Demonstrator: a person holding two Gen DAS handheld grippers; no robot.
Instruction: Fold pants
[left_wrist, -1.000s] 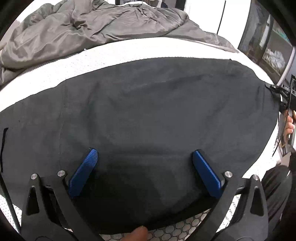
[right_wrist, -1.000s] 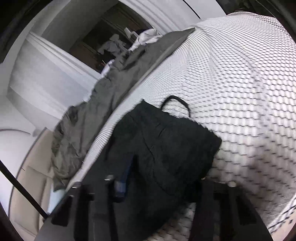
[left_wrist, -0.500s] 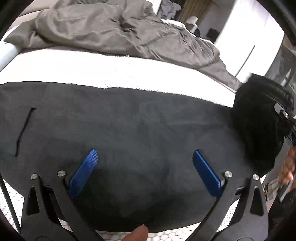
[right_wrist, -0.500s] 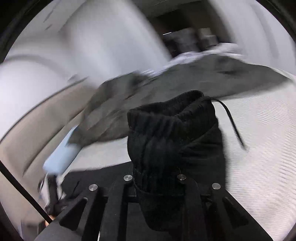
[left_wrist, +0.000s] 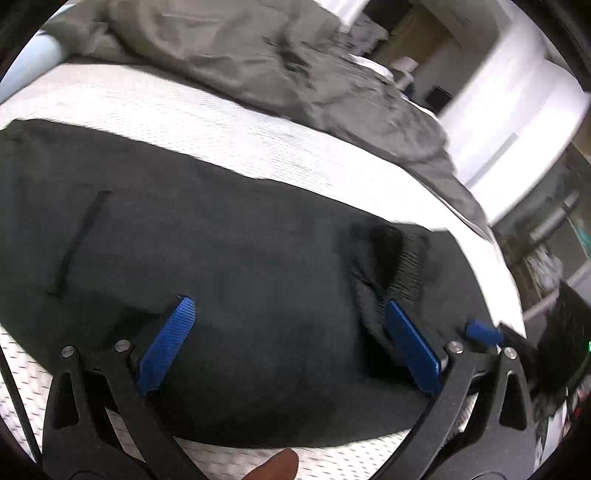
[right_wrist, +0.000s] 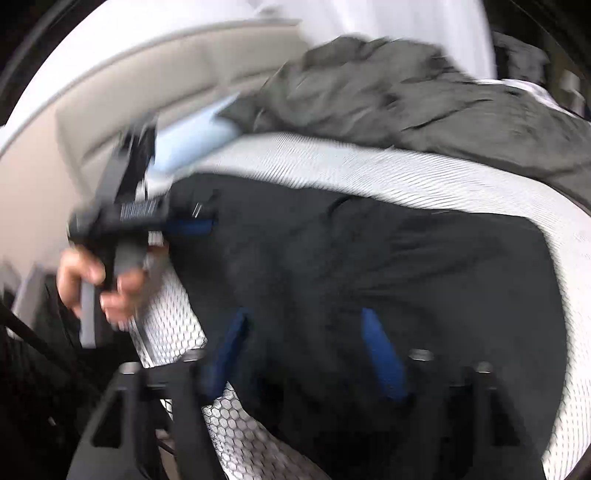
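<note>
Black pants (left_wrist: 240, 258) lie spread on the white mesh mattress (left_wrist: 258, 140). A ribbed end (left_wrist: 391, 258) is folded over onto them at the right. My left gripper (left_wrist: 291, 332) hovers open just over the cloth, nothing pinched. One blue finger (left_wrist: 482, 332) of the right gripper shows at the right edge. In the blurred right wrist view my right gripper (right_wrist: 306, 347) is over the pants (right_wrist: 406, 277). Its jaws are opening, and the cloth lies loose under the parted pads. A hand (right_wrist: 99, 280) holds the left gripper (right_wrist: 195, 219) at the pants' left edge.
A crumpled grey duvet (left_wrist: 258, 55) covers the far side of the bed. A pale blue pillow (right_wrist: 192, 140) and a beige headboard (right_wrist: 110, 110) are at the far left. The mattress edge (right_wrist: 177, 332) runs close to my right gripper. Shelves stand at the right (left_wrist: 546, 240).
My right gripper swung across with the ribbed end of the pants, laid it over the rest, and its jaws have parted off it. The left gripper shifted sideways and rolled, staying open.
</note>
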